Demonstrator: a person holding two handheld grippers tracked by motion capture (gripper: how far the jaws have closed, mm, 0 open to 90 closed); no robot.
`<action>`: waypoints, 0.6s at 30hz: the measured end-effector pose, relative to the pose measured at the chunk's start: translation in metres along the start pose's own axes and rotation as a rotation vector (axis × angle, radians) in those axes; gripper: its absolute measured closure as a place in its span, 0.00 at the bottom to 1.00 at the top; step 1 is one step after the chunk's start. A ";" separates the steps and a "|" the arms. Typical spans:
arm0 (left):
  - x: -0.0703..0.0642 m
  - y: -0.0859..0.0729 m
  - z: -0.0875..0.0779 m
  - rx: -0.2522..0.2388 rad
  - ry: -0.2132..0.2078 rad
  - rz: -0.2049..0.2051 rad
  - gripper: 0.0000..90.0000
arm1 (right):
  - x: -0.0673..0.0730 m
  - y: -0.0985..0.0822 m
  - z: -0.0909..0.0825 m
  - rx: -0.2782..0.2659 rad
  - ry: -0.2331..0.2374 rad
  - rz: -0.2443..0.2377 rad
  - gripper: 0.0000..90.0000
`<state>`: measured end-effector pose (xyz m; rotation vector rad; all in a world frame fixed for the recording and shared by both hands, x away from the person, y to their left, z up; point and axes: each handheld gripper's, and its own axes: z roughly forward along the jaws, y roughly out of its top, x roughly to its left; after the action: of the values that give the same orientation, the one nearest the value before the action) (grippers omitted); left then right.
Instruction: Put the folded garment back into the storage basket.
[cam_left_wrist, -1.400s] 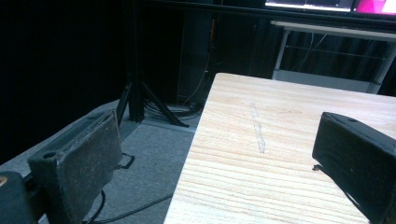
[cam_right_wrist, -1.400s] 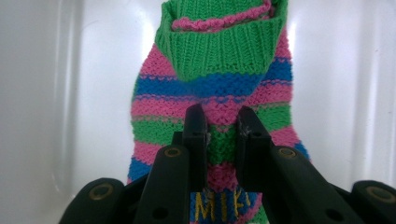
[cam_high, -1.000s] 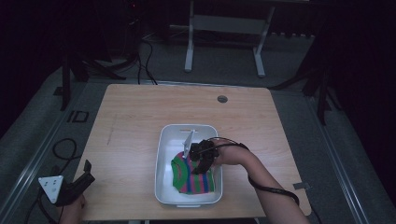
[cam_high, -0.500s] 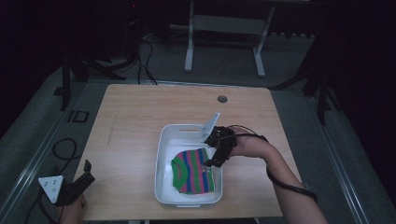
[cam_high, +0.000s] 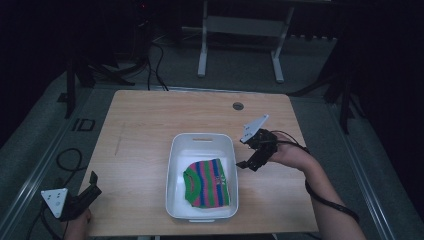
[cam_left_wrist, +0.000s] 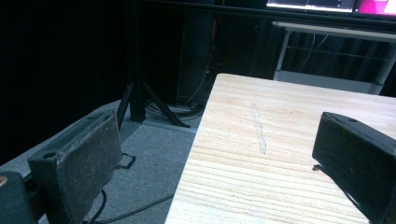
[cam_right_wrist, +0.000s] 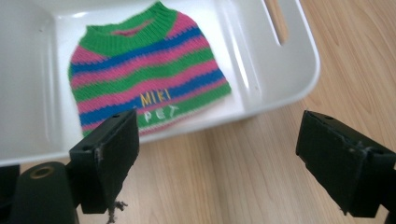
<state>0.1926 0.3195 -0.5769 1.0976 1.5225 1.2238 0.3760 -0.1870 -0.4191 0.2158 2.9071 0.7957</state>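
Inside the white plastic tub (cam_high: 176, 165), toward its near end, lies a small striped pet sweater (cam_high: 209, 182) in green, pink and blue bands, flat on the tub floor with its collar turned toward the tub's left wall. The tub sits a little right of the middle of the wooden table (cam_high: 145, 130).

At three o'clock from the tub, just beside its right rim and outside it, the right gripper (cam_high: 245, 164) is held in the person's right hand (cam_high: 287, 156). Its jaws have just been opening and now stand wide apart with nothing between them (only bare table and the tub's rim show beyond the pads). From the right gripper view (cam_right_wrist: 217, 163) the sweater (cam_right_wrist: 149, 70) carries yellow and white lettering near its hem.

At eight o'clock from the tub, off the table's near left corner, the left gripper (cam_high: 92, 182) is held low, its jaws spread wide and empty; its own view (cam_left_wrist: 224, 163) looks along the table edge (cam_left_wrist: 280, 140) and the grey floor (cam_left_wrist: 149, 154) beside it.
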 end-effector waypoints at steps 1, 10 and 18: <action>0.000 0.000 0.000 0.000 0.000 0.000 0.02 | 0.000 0.000 0.000 0.000 0.000 0.000 0.15; 0.000 0.000 0.000 -0.001 0.001 0.002 0.02 | -0.013 -0.047 -0.001 -0.031 -0.086 0.106 0.15; -0.001 0.000 0.000 -0.002 0.003 0.003 0.02 | -0.017 -0.076 0.000 -0.071 -0.146 0.185 0.15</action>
<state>0.1928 0.3188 -0.5769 1.0972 1.5220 1.2289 0.3850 -0.2551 -0.4567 0.5194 2.7450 0.8685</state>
